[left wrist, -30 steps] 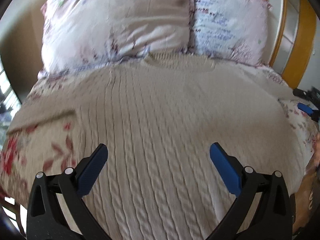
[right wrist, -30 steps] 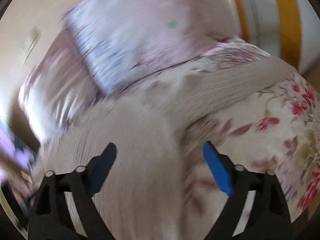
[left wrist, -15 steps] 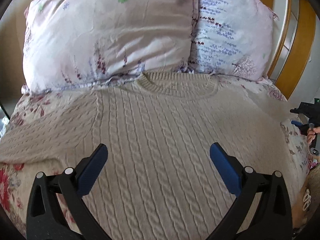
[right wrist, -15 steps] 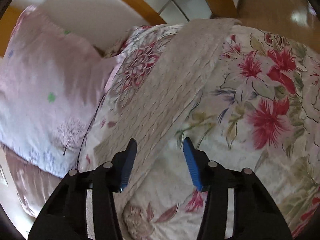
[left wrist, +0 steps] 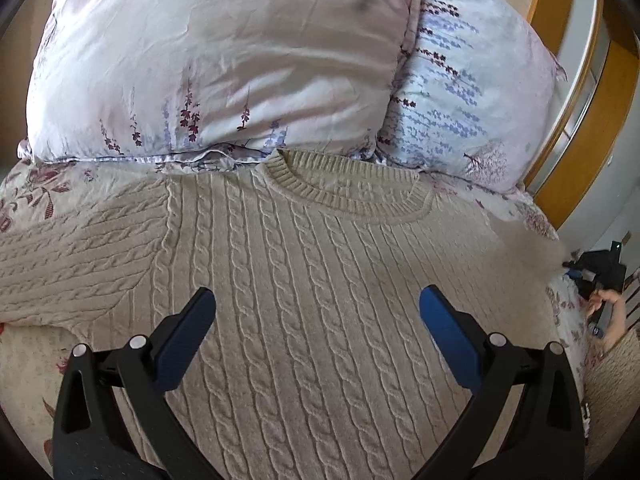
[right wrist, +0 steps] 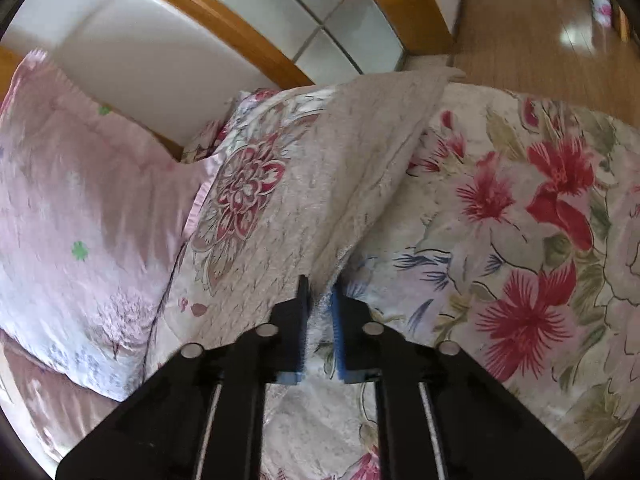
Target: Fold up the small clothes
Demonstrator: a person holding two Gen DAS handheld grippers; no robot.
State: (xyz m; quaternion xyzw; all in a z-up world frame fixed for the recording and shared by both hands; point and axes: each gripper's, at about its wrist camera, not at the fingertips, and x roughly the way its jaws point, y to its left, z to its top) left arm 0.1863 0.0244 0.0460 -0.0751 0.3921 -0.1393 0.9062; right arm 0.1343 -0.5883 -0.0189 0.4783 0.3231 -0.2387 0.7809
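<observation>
A beige cable-knit sweater (left wrist: 320, 280) lies flat, front up, on the floral bedsheet (left wrist: 36, 188), its collar toward the pillows and its sleeves spread out. My left gripper (left wrist: 316, 304) hovers open and empty over the sweater's chest. In the right wrist view, the right sleeve (right wrist: 380, 152) stretches away toward the bed's edge. My right gripper (right wrist: 320, 292) is shut on the near edge of that sleeve, blue pads pinching the fabric. The right gripper also shows small at the far right of the left wrist view (left wrist: 596, 276).
Two pale floral pillows (left wrist: 224, 60) (left wrist: 472, 92) lean against the wooden headboard (right wrist: 200, 12) just beyond the collar. The bed's right edge drops to a wooden floor (right wrist: 540, 20). Floral bedsheet (right wrist: 520, 220) spreads to the right of the sleeve.
My right gripper swung over to the right sleeve and closed on its edge. My left gripper moved forward over the sweater toward the collar and stayed open.
</observation>
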